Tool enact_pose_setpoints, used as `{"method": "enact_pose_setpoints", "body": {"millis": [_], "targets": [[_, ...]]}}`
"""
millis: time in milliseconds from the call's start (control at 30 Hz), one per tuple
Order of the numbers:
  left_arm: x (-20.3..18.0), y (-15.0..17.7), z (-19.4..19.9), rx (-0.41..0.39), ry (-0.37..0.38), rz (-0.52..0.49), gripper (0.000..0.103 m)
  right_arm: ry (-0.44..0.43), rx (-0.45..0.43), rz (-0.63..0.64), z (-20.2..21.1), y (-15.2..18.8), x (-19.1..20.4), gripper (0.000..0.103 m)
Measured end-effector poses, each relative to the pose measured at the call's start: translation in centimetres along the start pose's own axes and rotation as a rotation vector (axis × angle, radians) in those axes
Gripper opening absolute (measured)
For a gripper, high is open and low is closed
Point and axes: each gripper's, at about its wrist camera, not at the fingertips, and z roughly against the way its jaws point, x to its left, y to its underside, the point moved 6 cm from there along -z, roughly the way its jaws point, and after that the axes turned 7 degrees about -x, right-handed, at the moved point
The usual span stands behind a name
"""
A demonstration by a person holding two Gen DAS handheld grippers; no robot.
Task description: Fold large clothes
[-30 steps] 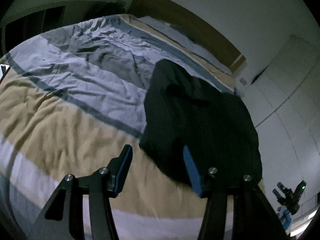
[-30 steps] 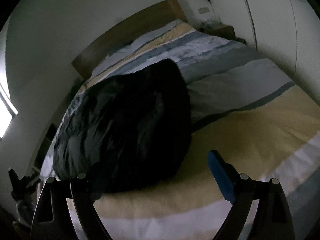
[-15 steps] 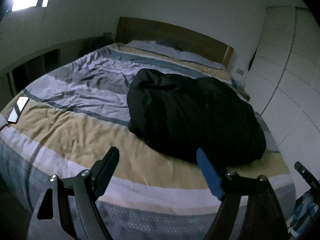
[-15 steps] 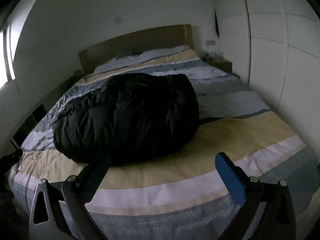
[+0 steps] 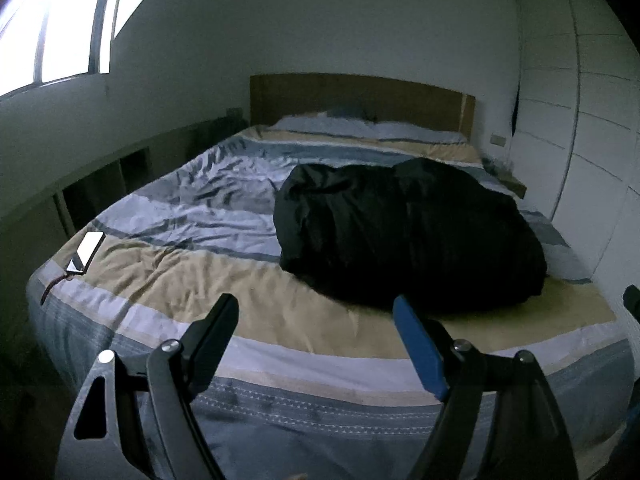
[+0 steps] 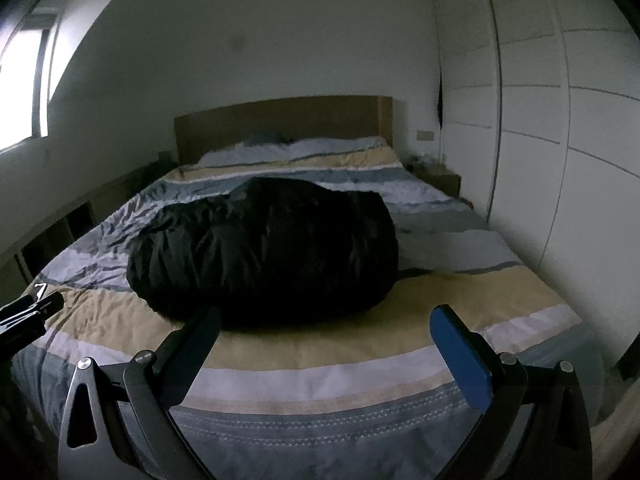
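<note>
Garment (image 5: pixel 408 236): black, puffy, bundled into a rounded heap on bed (image 5: pixel 280 320), frame centre in both views, right of centre in left view, on the grey and tan stripes. Left gripper (image 5: pixel 316 332) at lower frame, jaws spread wide, nothing between them, hanging over the bed's near edge, clear of the cloth. Right gripper (image 6: pixel 324 342) likewise spread at lower frame, empty, its dark finger just before the heap's near edge in the picture, though apart from it. Phone (image 5: pixel 86 252) at left edge of the left view, on the bed's corner, well apart from the heap. Headboard (image 5: pixel 360 96) at upper centre; wardrobe (image 6: pixel 540 140) along the right side. Step in hand, judged from the lie of things: a fold seemingly just laid down, both tongs off the cloth; hard to tell whether the bundle counts as finished. Next move, if more folding is wanted: reaching back in, pinching two near corners or an edge, lifting evenly so the slippery padded cloth does not slump open.
</note>
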Motion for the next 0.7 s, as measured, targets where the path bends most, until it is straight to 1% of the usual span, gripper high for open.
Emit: {"method": "enact_pose_setpoints", "body": {"millis": [133,267,400,700], "targets": [[-0.4,-0.1,1.5,-0.041,-0.013,-0.022,0.079,0.019,-0.039,0.025,1.2,-0.5,0.0,0.103],[-0.6,0.1,2.0,-0.040,-0.004,-0.022,0.079,0.030,-0.062,0.031,1.9,-0.9,-0.2,0.103],[-1.0,0.1,2.4,-0.045,-0.002,-0.035,0.079,0.038,-0.070,0.039,2.2,-1.2,-0.6,0.103],[-2.0,0.6,2.6,-0.042,0.029,-0.059,0.079,0.058,-0.060,0.058,2.0,-0.7,-1.0,0.103]]}}
